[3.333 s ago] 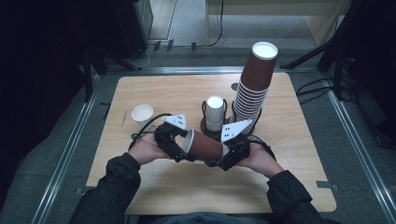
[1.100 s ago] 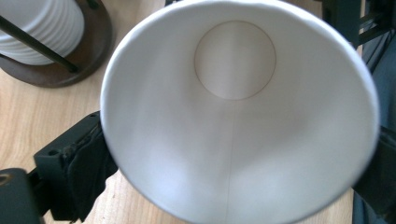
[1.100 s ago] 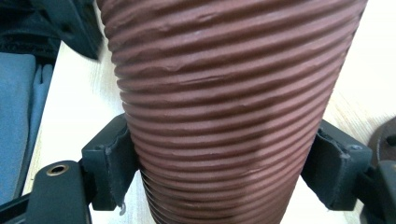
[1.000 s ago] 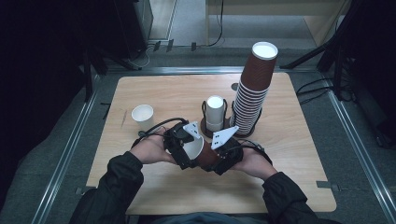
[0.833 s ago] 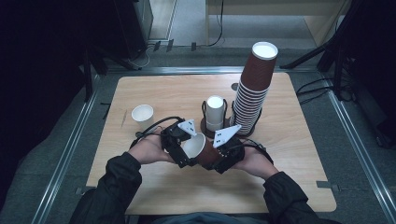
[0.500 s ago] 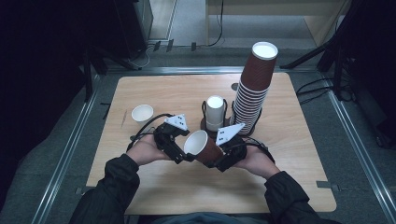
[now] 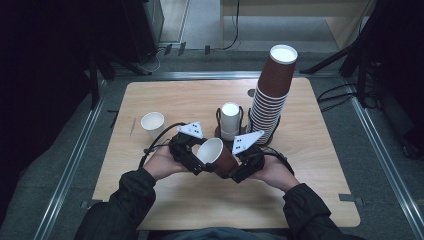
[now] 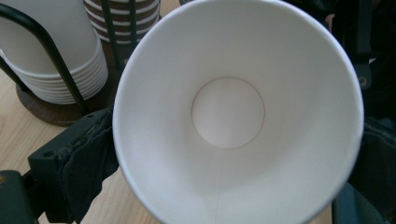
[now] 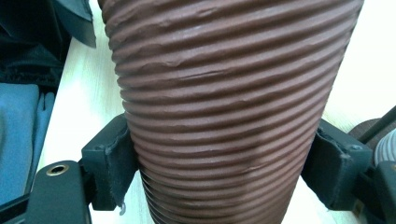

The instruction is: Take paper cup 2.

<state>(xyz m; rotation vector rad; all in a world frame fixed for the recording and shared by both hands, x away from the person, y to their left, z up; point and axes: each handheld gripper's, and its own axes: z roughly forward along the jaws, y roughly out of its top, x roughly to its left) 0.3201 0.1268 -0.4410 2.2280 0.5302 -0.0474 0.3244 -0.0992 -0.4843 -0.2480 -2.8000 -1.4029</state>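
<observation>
One brown ribbed paper cup point(image 7: 219, 156) was held on its side above the bench's near middle, between two hand-held grippers, its white mouth turned up and toward the left.

The right hand-held gripper point(image 7: 239, 169) pinched the cup's ribbed wall, one padded jaw pressed against each side, as its own view showed point(image 9: 224, 121). The left hand-held gripper point(image 7: 196, 159) sat at the rim; in its view the white inside point(image 8: 233, 112) faced the camera with a black pad touching the rim's edge at the left. Whether that gripper truly clamped the rim could not be told.

The cup looked very light, thin and easily crushed. The ribs probably gave good friction, so a gentle squeeze on the mid-wall seemed enough; the rolled rim would be the stiffest place to hold.

Behind, near the bench's centre, a wire holder point(image 7: 220, 131) held white cups point(image 7: 230, 119). A tall stack point(image 7: 272, 95) of brown cups rose toward the far right, and one small white cup point(image 7: 152, 121) stood near the left edge.
</observation>
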